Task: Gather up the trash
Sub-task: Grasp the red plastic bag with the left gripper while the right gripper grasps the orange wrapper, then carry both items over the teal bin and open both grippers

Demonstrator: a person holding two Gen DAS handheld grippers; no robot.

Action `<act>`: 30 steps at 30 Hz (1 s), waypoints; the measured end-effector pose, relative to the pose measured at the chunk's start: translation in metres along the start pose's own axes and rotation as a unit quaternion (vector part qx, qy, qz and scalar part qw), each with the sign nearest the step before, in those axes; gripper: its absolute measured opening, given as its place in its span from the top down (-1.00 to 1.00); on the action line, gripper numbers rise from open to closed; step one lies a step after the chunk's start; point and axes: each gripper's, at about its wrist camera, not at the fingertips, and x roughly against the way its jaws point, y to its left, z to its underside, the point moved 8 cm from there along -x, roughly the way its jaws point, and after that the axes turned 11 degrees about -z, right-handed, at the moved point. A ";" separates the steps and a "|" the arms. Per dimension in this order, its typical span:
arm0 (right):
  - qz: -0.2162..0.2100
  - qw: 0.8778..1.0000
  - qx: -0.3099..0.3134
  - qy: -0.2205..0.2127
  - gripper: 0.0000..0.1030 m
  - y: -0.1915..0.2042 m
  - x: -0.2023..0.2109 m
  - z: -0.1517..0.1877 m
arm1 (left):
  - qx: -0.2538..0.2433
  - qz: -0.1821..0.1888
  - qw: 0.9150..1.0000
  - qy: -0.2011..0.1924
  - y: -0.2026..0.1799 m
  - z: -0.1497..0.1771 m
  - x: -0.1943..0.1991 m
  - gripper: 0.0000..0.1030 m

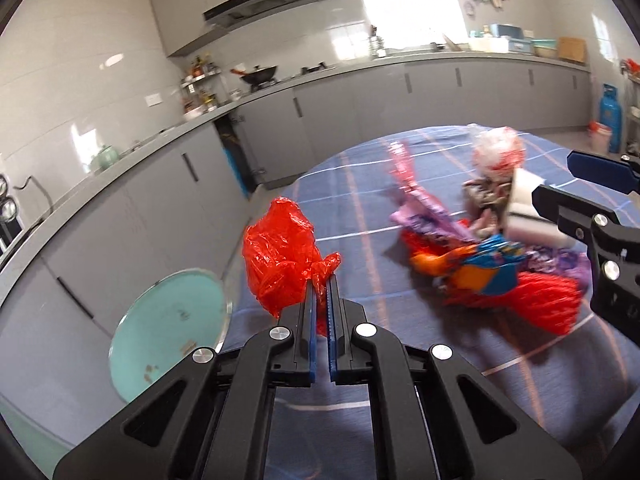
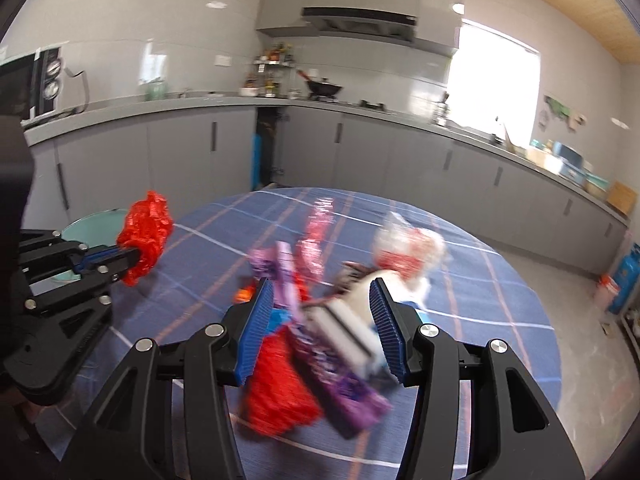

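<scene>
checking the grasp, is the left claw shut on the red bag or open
Shut. The left claw has its blue pads nearly together, pinching the knotted end of the crumpled red plastic bag, which is held up beyond them.

A home kitchen. A long grey counter (image 2: 400,120) over handle-fronted grey cabinets (image 2: 180,148) runs along white-tiled walls. At 12 o'clock in the right wrist view a black wok (image 2: 323,89) sits on the stove under a range hood (image 2: 360,22), with a rack of condiment bottles (image 2: 272,68) just to its left. A bright window (image 2: 492,80) is at 1 o'clock, a blue gas cylinder (image 1: 610,118) at 3 o'clock in the left wrist view. A round table (image 2: 500,280) carries a blue plaid cloth.
</scene>
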 end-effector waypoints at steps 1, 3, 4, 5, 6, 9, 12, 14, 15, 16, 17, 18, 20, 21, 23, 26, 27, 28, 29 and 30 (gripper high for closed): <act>-0.008 1.000 0.008 0.005 0.02 0.008 -0.004 -0.001 | 0.002 -0.004 1.000 0.004 0.004 0.003 -0.001 0.89; -0.018 0.999 0.023 0.015 0.02 0.021 -0.012 0.001 | 0.010 -0.011 1.000 0.015 0.012 0.008 -0.006 0.89; -0.021 0.999 0.029 0.020 0.04 0.026 -0.015 0.002 | 0.013 -0.016 1.000 0.019 0.015 0.010 -0.008 0.89; -0.022 0.999 0.038 0.026 0.05 0.030 -0.018 0.004 | 0.016 -0.022 0.999 0.024 0.019 0.013 -0.011 0.89; -0.021 0.998 0.045 0.032 0.05 0.034 -0.021 0.006 | 0.017 -0.026 0.999 0.026 0.022 0.015 -0.012 0.89; -0.020 0.997 0.057 0.053 0.16 0.040 -0.031 0.016 | 0.023 -0.031 0.999 0.033 0.029 0.020 -0.015 0.89; -0.020 0.995 0.065 0.072 0.47 0.044 -0.039 0.022 | 0.026 -0.032 0.999 0.033 0.034 0.021 -0.016 0.89; -0.018 0.994 0.075 0.073 0.60 0.049 -0.040 0.022 | 0.028 -0.033 0.999 0.030 0.038 0.020 -0.015 0.89; -0.019 0.994 0.081 0.072 0.62 0.052 -0.039 0.021 | 0.028 -0.033 0.999 0.028 0.039 0.020 -0.013 0.89; -0.020 0.994 0.083 0.069 0.65 0.053 -0.038 0.021 | 0.030 -0.033 0.999 0.027 0.040 0.019 -0.013 0.89; -0.021 0.994 0.085 0.067 0.67 0.054 -0.037 0.020 | 0.031 -0.034 0.999 0.026 0.041 0.018 -0.012 0.89; -0.023 0.994 0.086 0.060 0.67 0.056 -0.036 0.018 | 0.032 -0.037 0.999 0.024 0.043 0.018 -0.011 0.89; -0.029 0.994 0.089 0.051 0.68 0.060 -0.034 0.012 | 0.033 -0.044 0.998 0.019 0.048 0.016 -0.009 0.89; -0.034 0.994 0.093 0.044 0.68 0.063 -0.033 0.008 | 0.034 -0.047 0.998 0.018 0.051 0.015 -0.008 0.89; -0.038 0.994 0.100 0.033 0.69 0.068 -0.033 0.001 | 0.035 -0.055 0.998 0.018 0.056 0.016 -0.008 0.89; -0.049 0.993 0.107 0.018 0.70 0.078 -0.035 -0.011 | 0.040 -0.066 0.997 0.022 0.067 0.017 -0.011 0.89; -0.054 0.992 0.111 0.014 0.70 0.082 -0.036 -0.015 | 0.041 -0.069 0.996 0.023 0.070 0.018 -0.012 0.89; -0.056 0.992 0.113 0.011 0.70 0.085 -0.036 -0.018 | 0.042 -0.074 0.996 0.025 0.073 0.018 -0.014 0.89; -0.060 0.991 0.117 0.007 0.70 0.090 -0.037 -0.022 | 0.045 -0.080 0.995 0.029 0.079 0.019 -0.016 0.89; -0.065 0.991 0.121 0.002 0.70 0.096 -0.037 -0.026 | 0.048 -0.085 0.995 0.031 0.084 0.020 -0.018 0.89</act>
